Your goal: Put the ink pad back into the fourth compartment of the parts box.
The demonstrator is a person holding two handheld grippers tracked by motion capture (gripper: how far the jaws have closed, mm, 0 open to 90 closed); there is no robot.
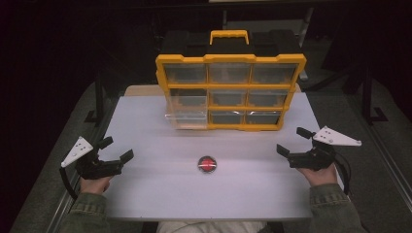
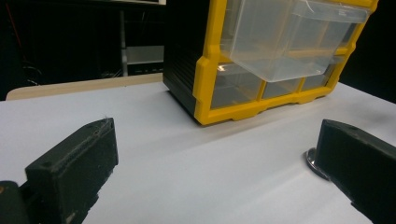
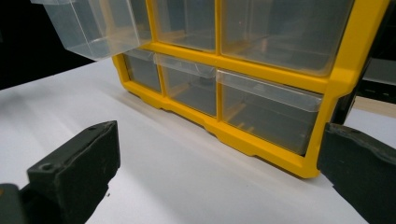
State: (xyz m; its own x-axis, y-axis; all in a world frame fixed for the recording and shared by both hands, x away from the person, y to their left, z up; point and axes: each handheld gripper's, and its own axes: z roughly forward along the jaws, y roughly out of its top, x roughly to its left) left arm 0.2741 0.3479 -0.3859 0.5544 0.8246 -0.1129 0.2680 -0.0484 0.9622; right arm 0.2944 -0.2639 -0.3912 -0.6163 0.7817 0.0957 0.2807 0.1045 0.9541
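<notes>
one yellow organizer [image 1: 231,92] with nine clear drawers stands at the table's [image 1: 145,194] far edge, one drawer [image 1: 187,114] pulled out. one red disc [image 1: 207,164] lies between left gripper [image 1: 116,149] and right gripper [image 1: 294,141], both with jaws apart, empty.

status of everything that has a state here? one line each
left gripper: open, empty, resting on the table
right gripper: open, empty
middle-left drawer: pulled out, looks empty
other drawers: pushed in
organizer: upright
red disc: flat on table, untouched
</notes>
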